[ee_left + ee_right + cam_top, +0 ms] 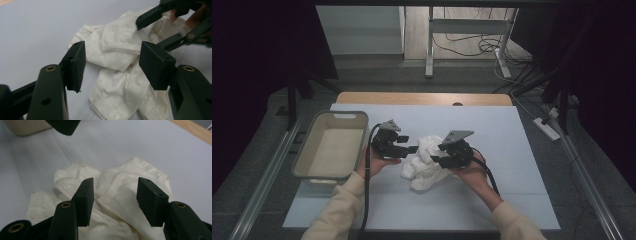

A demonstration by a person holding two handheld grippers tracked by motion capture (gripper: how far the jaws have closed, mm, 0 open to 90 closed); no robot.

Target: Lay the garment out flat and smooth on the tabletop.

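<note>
The right claw [113,202] stood with its jaws apart, nothing pinched between them, and the crumpled white cloth [117,195] lay just beyond and beneath the pads. In the high view this claw [438,156] sat at the cloth's [424,162] right edge, near the middle of the frame. The left claw [112,66] was likewise parted and empty, the cloth [120,75] spread below its gap. Seen from above, it [412,148] faced the cloth from the left. The cloth rested on the pale blue table [512,150]. A beige bin [334,145] stood at centre left, well apart from the cloth.
</note>
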